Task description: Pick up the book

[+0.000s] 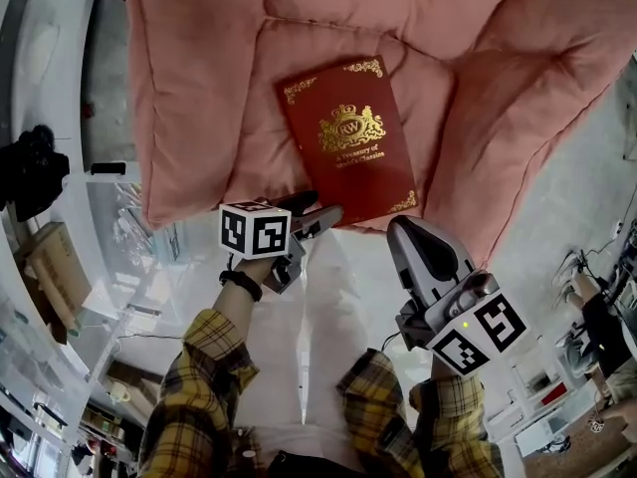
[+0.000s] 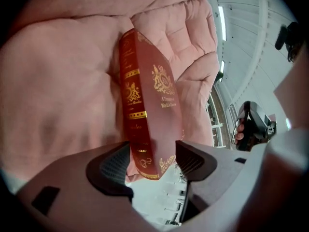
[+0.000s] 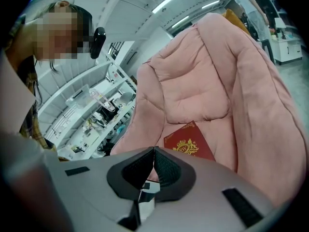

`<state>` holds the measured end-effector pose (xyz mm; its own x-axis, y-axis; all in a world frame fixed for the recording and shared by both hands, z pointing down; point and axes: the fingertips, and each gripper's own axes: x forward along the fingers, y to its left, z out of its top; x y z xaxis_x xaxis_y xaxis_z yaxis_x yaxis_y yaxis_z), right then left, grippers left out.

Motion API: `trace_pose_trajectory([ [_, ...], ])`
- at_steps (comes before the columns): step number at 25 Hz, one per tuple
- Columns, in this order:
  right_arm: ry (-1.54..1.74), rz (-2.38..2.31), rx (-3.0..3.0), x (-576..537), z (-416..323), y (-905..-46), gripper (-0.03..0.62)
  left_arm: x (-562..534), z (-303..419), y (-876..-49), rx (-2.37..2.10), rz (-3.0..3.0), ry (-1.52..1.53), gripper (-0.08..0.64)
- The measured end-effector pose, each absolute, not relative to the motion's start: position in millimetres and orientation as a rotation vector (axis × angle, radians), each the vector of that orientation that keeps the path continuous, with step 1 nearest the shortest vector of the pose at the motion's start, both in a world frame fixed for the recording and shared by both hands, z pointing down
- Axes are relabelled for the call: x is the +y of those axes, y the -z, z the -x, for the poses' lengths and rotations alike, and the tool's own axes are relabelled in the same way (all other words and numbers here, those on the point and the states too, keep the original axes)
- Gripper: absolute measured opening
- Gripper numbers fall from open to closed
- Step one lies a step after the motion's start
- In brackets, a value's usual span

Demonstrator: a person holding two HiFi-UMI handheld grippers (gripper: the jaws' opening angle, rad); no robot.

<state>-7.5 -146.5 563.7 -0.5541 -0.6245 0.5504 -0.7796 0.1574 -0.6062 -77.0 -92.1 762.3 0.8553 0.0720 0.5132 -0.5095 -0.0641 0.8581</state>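
The dark red hardcover book with gold ornament (image 1: 348,137) lies flat, cover up, on the big pink quilted cushion seat (image 1: 199,88). Its long axis runs away from the person, tilted a little to the left at the far end. The spine is on the left and the crest and title read upright from the head view. The near end sits right at the cushion's front edge, and in the left gripper view the spine-side corner pokes out past that edge.

Left claw (image 1: 317,217) is at that very corner. Its jaws stand wide apart with the book's near corner (image 2: 145,115) between them; there's a clear gap on the spine side, so no clamp. Right claw (image 1: 413,232) hovers just off the book's near right corner, jaws pressed together on nothing; the book (image 3: 188,144) lies beyond them.

Below the cushion is a pale glossy floor (image 1: 338,297). The room is bright and white, with cluttered white shelving (image 3: 87,105) and strip lights overhead. Yellow plaid sleeves (image 1: 199,376) show at the bottom.
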Motion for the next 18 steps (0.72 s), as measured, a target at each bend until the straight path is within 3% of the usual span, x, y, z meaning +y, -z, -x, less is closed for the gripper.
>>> trace_pose_trajectory([
  [18,-1.416,-1.38,-2.248,-126.7,7.1,-573.9,0.018,-113.1,50.3,-776.3,-0.32,-1.504,-0.263,0.293],
])
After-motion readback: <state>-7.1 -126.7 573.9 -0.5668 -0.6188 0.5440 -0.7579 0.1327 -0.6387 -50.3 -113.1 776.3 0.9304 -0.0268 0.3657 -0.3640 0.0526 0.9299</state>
